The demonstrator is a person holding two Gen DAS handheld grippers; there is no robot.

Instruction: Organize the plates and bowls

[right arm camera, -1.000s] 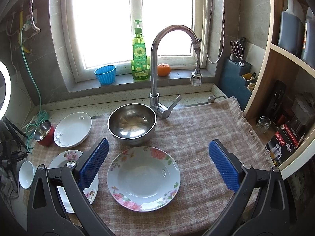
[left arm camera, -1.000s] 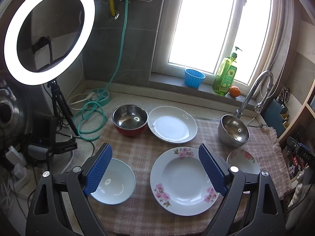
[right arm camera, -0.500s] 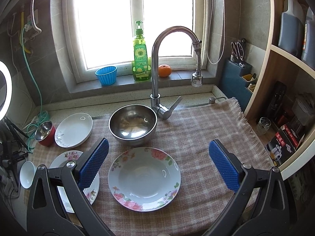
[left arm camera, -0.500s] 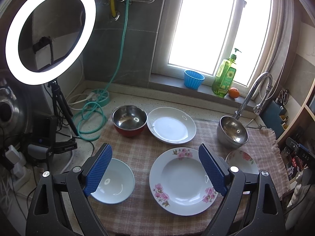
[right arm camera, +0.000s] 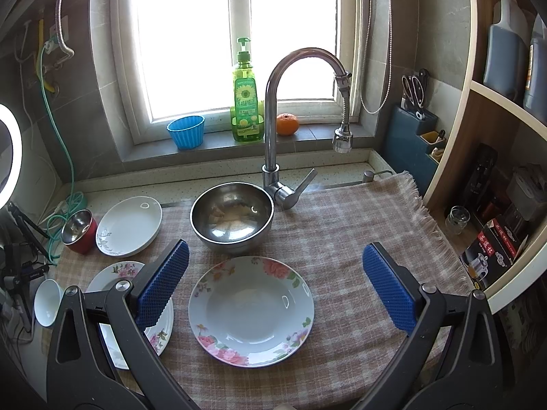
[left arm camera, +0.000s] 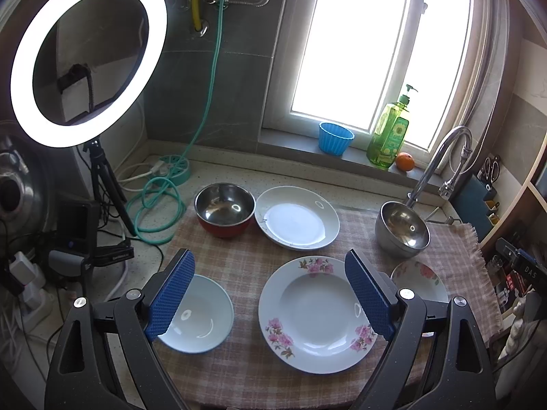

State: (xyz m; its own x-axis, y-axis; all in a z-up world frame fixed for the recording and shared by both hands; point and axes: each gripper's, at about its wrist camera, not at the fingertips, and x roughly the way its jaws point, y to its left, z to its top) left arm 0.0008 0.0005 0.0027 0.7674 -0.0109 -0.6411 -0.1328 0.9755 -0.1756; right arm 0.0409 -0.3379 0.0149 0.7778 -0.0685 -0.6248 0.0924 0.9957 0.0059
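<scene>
Little has shifted in the past second: both views drift slightly. On the bench's checked cloth (right arm camera: 359, 225) lie a pink-flowered white plate (left arm camera: 318, 314), a rose-rimmed deep plate (right arm camera: 251, 309), a steel bowl (right arm camera: 232, 220) and a small white bowl (left arm camera: 200, 319). Left tool (left arm camera: 270, 294) and right tool (right arm camera: 273, 287) hover wide open, empty. Glazed rims could slip from a pinch; one plate is half hidden behind a finger.

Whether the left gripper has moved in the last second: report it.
Yes, but barely. The cup on the sill sits slightly further left in the left wrist view, so the left gripper has swung a touch to the right.
</scene>
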